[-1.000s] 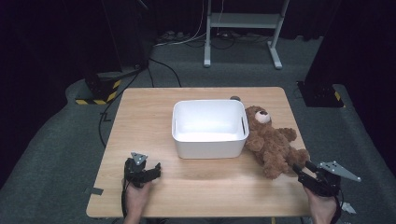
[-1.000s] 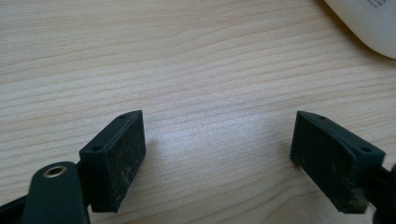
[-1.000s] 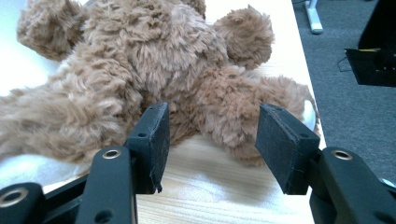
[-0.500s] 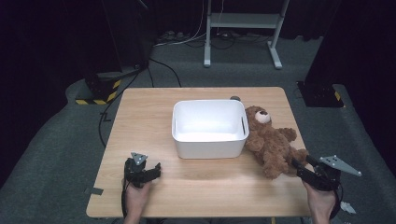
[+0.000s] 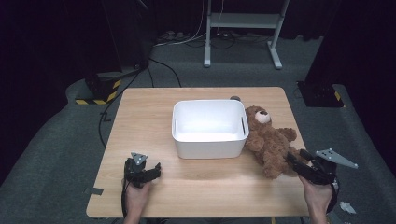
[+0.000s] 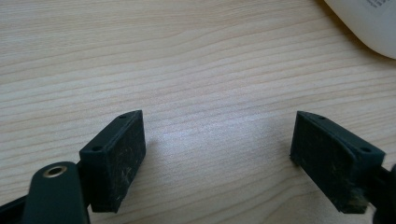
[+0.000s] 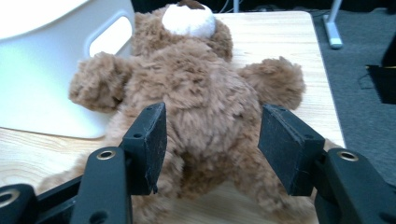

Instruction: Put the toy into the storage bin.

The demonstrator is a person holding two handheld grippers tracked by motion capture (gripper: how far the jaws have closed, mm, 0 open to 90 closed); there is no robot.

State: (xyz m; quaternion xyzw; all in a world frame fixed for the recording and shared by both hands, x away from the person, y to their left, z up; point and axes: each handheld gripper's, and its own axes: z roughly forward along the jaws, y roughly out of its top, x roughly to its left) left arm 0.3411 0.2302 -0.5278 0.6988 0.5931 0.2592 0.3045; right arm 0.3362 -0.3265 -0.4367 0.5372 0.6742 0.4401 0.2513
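Right hand-held gripper (image 7: pixel 212 149): jaws spread wide, one on each side of the teddy bear's (image 7: pixel 201 93) lower body; the pads look just short of the fur or barely brushing it, and nothing is pinched
Right hand-held gripper, from above (image 5: pixel 293 160): low at the near right part of the bench (image 5: pixel 140 116), its tips at the bear's near leg
Left hand-held gripper (image 6: pixel 217 158): jaws spread, bare wood between them, holding nothing and touching nothing that I can see; it sits near the front left of the bench (image 6: pixel 187 70)
Teddy bear, from above (image 5: pixel 268 140): lying on its back, head away from the person, its side just against the white tub's (image 5: pixel 210 127) right wall
White tub: empty, upright, in the middle of the bench; a corner of it shows at the top right of the left gripper view (image 6: pixel 369 23)
Risk, shallow bite: closing here may catch loose plush and little stuffing, so the bear could slip out when lifted
Risk, snag: one arm rests against the tub wall (image 7: pixel 56 70), so a lift could drag or nudge the tub
Risk, flop: held low on the body, the head end would probably sag and could catch the rim
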